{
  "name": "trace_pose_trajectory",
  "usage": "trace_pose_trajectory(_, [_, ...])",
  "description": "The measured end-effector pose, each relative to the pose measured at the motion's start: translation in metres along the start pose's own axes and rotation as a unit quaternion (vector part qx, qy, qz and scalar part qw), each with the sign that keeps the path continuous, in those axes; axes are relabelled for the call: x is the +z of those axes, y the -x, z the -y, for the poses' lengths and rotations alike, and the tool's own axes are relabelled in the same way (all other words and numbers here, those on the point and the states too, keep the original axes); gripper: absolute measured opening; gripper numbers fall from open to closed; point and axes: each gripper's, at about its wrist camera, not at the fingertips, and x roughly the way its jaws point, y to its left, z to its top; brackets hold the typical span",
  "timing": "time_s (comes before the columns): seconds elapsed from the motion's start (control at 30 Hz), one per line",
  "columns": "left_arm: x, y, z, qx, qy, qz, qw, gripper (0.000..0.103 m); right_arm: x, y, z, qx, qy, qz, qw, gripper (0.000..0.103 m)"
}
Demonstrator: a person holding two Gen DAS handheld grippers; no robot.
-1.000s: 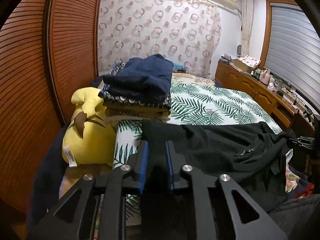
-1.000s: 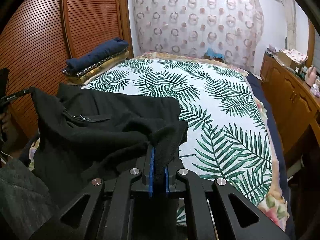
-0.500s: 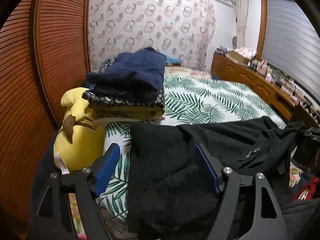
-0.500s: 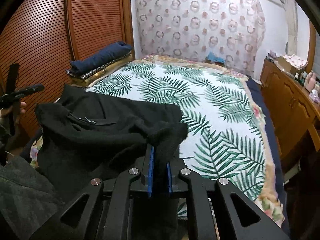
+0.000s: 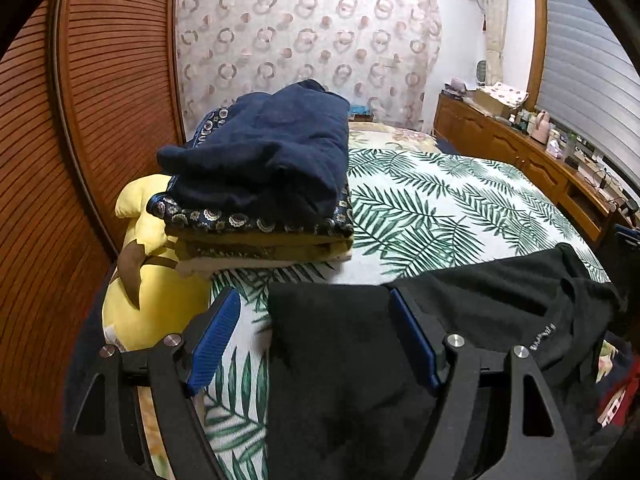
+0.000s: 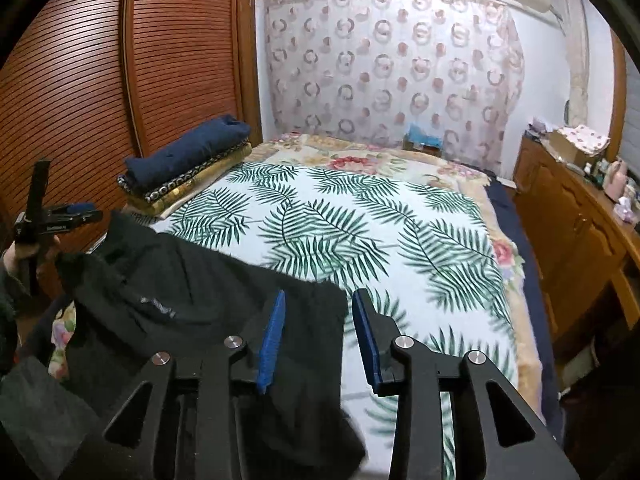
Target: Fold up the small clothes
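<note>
A black garment (image 5: 340, 360) lies spread across the near end of the bed, a small printed label showing near its collar (image 6: 158, 306). My left gripper (image 5: 314, 338) stands open around the garment's left part; the cloth lies between the blue pads (image 5: 214, 338) and is not pinched. The jaws of my right gripper (image 6: 320, 340) are opening, with the garment's right corner (image 6: 312, 344) loose between them and a gap beside the right pad. The left gripper (image 6: 52, 220) also shows at the left edge of the right wrist view, held by a hand.
A stack of folded textiles with a navy piece on top (image 5: 260, 168) sits at the bed's left side, next to a yellow plush toy (image 5: 152, 280). Slatted wooden doors (image 6: 80, 100) stand on the left, a cluttered wooden dresser (image 6: 580, 216) on the right. The leaf-print bedspread (image 6: 360, 220) stretches ahead.
Both grippers were shut on the black garment and have let it go, the left first, then the right. The cloth now lies flatter on the bed. The left gripper moved nearer the folded stack.
</note>
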Motion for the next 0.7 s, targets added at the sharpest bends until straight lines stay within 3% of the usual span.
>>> trace_pose_trajectory(0.13, [0.002,-0.016,-0.004,0.005,-0.001,-0.014,0.9999,0.077,0.007,-0.05,0.006,0.03,-0.015,-0.039,0.999,0.036])
trace_pose_trajectory(0.3, [-0.001,-0.038,-0.01,0.012,0.003,-0.038,0.9992,0.077,0.006,-0.109,0.021,0.025,-0.05,-0.097,0.994,0.036])
trace_pose_trajectory(0.37, [-0.006,-0.046,-0.012,0.017,0.004,-0.047,0.9987,0.077,0.006,-0.118,0.024,0.038,-0.065,-0.101,0.992,0.023])
trace_pose_trajectory(0.4, [-0.009,-0.05,-0.013,0.022,0.004,-0.052,0.9984,0.077,0.006,-0.117,0.024,0.044,-0.069,-0.093,0.992,0.011])
trace_pose_trajectory(0.43, [-0.01,-0.054,-0.013,0.029,0.003,-0.057,0.9979,0.077,0.007,-0.111,0.025,0.045,-0.071,-0.079,0.993,0.003])
trace_pose_trajectory(0.47, [-0.012,-0.057,-0.014,0.036,0.002,-0.062,0.9974,0.077,0.007,-0.099,0.027,0.021,-0.077,-0.043,0.996,0.0])
trace_pose_trajectory(0.57, [-0.016,-0.063,-0.013,0.039,0.003,-0.065,0.9971,0.077,0.004,-0.063,0.042,-0.038,-0.118,0.032,0.992,0.0])
trace_pose_trajectory(0.7, [-0.016,-0.064,-0.013,0.039,0.003,-0.063,0.9972,0.077,-0.007,-0.058,0.054,-0.074,-0.13,0.017,0.989,0.0])
